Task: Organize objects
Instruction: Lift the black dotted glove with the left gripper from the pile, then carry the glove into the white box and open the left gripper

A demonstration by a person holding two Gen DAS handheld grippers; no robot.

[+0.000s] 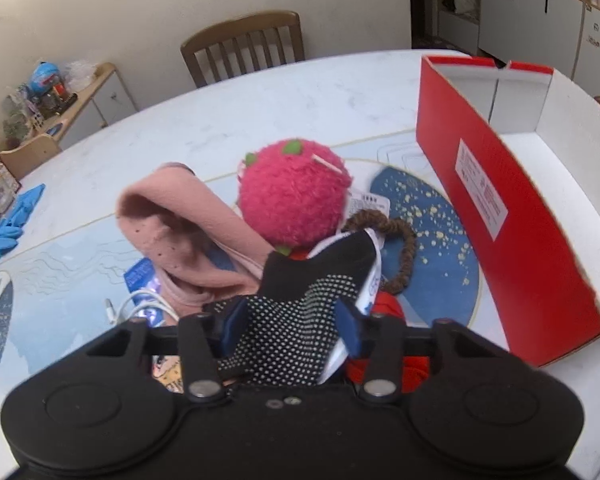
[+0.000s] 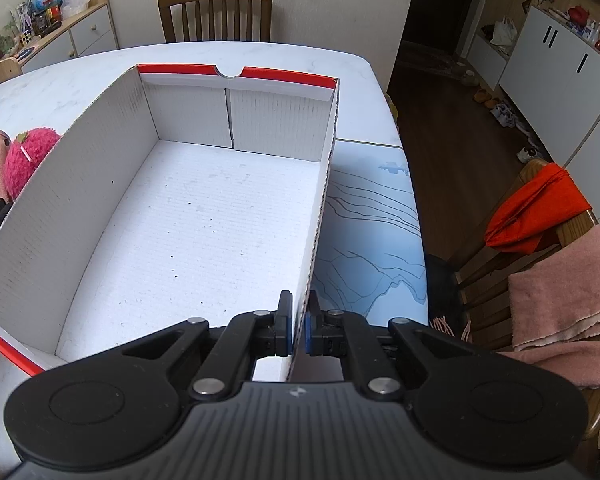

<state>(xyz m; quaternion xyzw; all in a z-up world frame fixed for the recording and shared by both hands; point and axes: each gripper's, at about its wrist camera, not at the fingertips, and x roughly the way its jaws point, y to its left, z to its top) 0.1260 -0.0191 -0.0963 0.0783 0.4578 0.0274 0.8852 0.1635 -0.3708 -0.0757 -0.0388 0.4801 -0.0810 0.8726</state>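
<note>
Your left gripper is clamped on the black dotted sock, with the pink plush ball, pink cloth and brown hair tie just beyond its fingertips. Your right gripper pinches the right wall of the red box, whose white floor lies left of those fingers

**Around the table**

A wooden chair stands at the far edge of the white table. A low cabinet holds clutter at left. White cupboards line the right wall.
</note>
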